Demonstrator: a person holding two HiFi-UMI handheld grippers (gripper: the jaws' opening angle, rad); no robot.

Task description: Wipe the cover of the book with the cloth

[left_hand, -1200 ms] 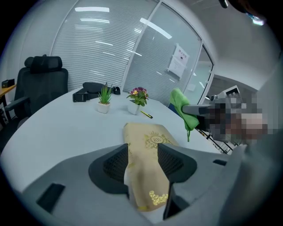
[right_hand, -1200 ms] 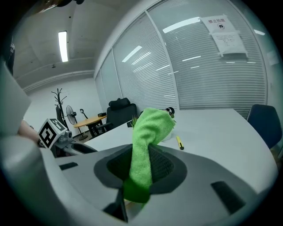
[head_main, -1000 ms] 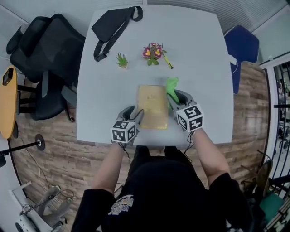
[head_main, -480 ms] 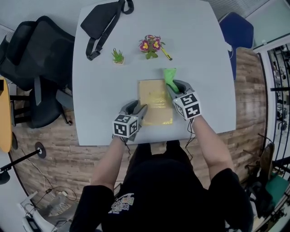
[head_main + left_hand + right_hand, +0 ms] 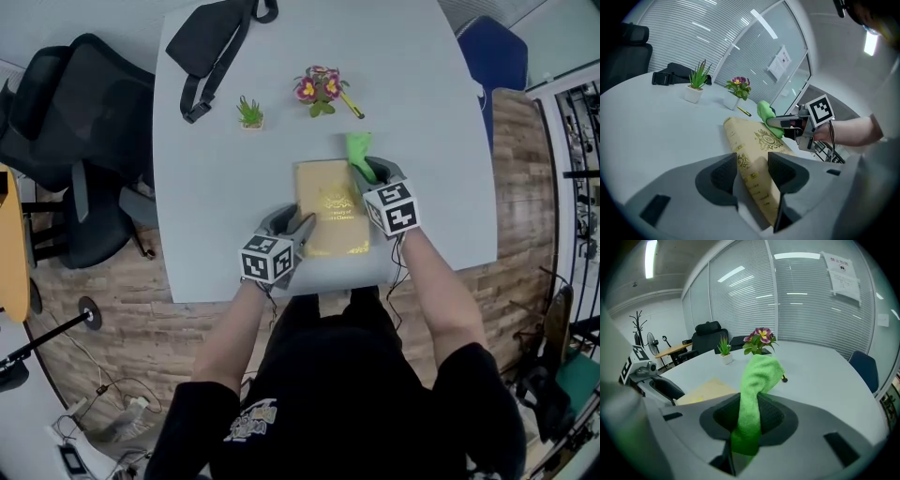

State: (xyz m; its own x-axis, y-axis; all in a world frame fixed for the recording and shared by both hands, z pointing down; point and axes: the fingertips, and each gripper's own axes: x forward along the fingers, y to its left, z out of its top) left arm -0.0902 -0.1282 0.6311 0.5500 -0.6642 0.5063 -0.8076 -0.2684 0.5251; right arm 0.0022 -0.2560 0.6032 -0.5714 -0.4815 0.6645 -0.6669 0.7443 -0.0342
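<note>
Cloth (image 5: 757, 376), pinched in the jaws of my right gripper (image 5: 370, 173), should sweep flat across the book (image 5: 330, 211) (my left gripper (image 5: 752, 173), jaws just opened wide, straddles its corner).

Book (image 5: 759, 140) between gripper (image 5: 752, 172) jaws (just opened)

Shirt: a black T-shirt (image 5: 347, 403) with short sleeves that end above the elbows.
Print: a pale printed design (image 5: 251, 422) low on the shirt front.
Left gripper (image 5: 300, 225): a grey moulded shell with two broad jaws lined with dark ribbed pads (image 5: 723, 174) (the jaws have just been opening, the spine edge of the book (image 5: 759, 140) between them).
Right gripper (image 5: 368, 171): the same grey shell and dark ribbed lining.
Marker cubes: the left cube (image 5: 267, 260) and the right cube (image 5: 392, 208) are white, each face bearing a black square pattern.
Cables: a thin dark right cable (image 5: 397, 277) by the wrist, and a similar left cable (image 5: 265, 311).
</note>
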